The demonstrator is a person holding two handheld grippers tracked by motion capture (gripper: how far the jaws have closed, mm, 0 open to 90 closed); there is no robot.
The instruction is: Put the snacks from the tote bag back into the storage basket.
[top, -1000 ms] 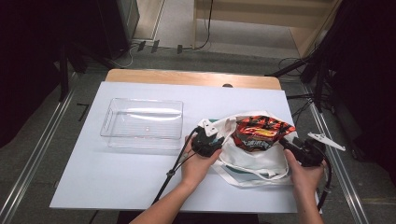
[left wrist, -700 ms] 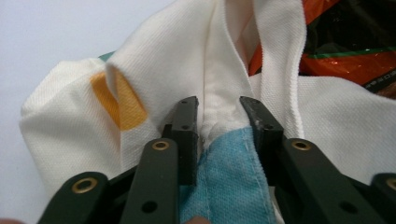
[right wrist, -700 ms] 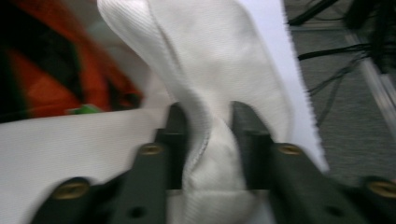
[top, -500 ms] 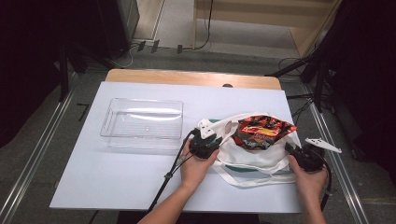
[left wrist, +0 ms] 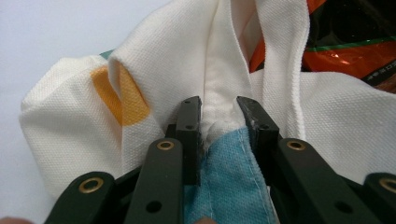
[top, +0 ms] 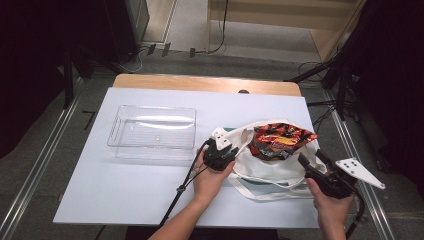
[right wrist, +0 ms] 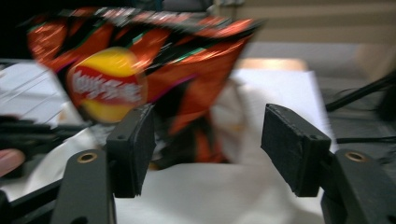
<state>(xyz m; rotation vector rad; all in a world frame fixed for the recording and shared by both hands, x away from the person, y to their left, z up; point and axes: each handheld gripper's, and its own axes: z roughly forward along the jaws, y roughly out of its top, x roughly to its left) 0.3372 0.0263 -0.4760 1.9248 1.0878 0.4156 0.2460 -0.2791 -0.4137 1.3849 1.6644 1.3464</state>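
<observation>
A white cloth tote bag lies on the table's right half, with an orange-red chip bag sticking out of its mouth. My left gripper is shut on the tote's rim at its left side; in the left gripper view the jaws pinch a fold of the white and blue cloth of the tote bag. My right gripper stands open at the bag's right edge, apart from the chip bag, which shows beyond its spread jaws above the white cloth.
A clear plastic bin sits to the left of the tote on the white table sheet. Cables trail from both grippers toward the front edge. A wooden strip runs along the table's far edge.
My right gripper has pulled back from the chip bag toward the front right and now stands off the tote's edge. The left gripper has kept its hold.
</observation>
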